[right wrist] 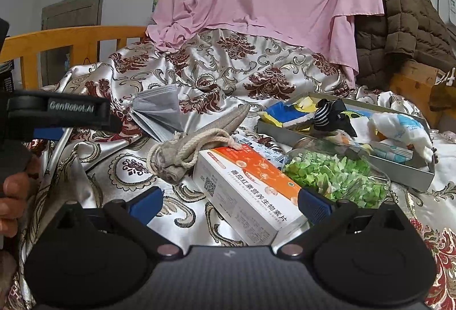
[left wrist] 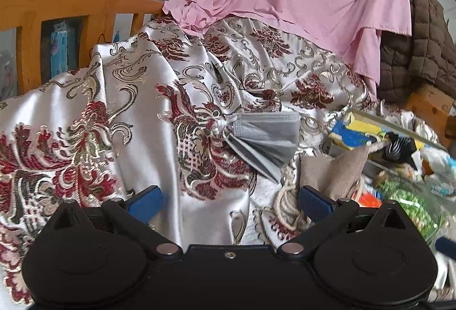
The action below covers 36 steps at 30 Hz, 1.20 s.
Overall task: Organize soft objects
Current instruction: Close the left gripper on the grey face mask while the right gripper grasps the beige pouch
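bed, satin cover (right wrist: 228, 73) | on it: grey mask (right wrist: 159, 107), drawstring pouch (right wrist: 185, 156), orange box (right wrist: 250, 190), tray (right wrist: 399, 167)

1. Soft, even daylight in both views; no hard shadows.
2. Sheen and mild glare on satin bedspread (left wrist: 136, 110), centre.
3. Motion blur at lower right of left wrist view.
4. Fisheye bending and dark vignette at corners.

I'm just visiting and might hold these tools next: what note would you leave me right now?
Left gripper: open, empty, above the patterned satin bedspread.
Right gripper: open, empty, over the orange-and-white cardboard box.
In the shallow grey tray: striped black sock, white cloth.
Left out: grey pleated face mask, beige drawstring pouch.
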Each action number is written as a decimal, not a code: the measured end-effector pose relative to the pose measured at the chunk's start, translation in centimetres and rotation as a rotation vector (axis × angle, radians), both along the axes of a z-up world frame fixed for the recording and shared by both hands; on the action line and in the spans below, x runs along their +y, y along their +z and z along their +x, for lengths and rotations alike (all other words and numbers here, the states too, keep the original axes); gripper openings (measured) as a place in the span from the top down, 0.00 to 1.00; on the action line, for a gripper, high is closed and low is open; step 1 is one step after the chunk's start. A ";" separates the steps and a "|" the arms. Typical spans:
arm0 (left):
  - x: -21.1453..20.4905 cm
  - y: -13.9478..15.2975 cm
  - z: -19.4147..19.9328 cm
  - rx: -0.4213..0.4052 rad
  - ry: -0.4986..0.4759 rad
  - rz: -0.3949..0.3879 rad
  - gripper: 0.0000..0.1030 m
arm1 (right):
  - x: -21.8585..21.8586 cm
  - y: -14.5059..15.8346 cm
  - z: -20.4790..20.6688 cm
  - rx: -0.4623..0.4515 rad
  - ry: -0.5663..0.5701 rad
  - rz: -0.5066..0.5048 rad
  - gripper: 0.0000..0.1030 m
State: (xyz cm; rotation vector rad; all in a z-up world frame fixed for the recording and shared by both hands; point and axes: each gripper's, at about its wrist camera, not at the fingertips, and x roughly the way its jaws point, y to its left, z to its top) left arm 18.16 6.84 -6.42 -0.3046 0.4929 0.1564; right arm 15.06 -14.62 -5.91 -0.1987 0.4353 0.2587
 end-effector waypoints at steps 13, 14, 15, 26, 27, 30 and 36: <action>1.0 -0.1 6.3 -0.036 -0.041 -0.130 0.01 | 0.3 0.3 3.7 -0.020 0.019 0.054 0.00; 1.2 -0.3 7.0 -0.036 -0.052 -0.149 0.01 | 0.4 0.4 4.1 -0.026 0.022 0.059 0.00; 1.4 -0.3 7.6 -0.037 -0.063 -0.169 0.01 | 0.5 0.6 4.6 -0.031 0.026 0.065 0.00; 2.4 -0.5 13.1 -0.020 -0.139 -0.340 0.01 | 1.9 0.7 11.3 0.028 0.052 0.106 0.00; 2.5 -0.7 13.4 -0.006 -0.133 -0.351 0.01 | 2.2 0.6 11.7 0.028 0.058 0.098 0.00; 2.8 -1.2 14.4 0.036 -0.104 -0.374 0.01 | 3.0 0.3 12.6 0.031 0.062 0.073 0.00; 3.7 -1.9 14.7 0.087 -0.075 -0.407 0.01 | 4.3 -0.6 13.0 0.050 0.094 0.042 0.00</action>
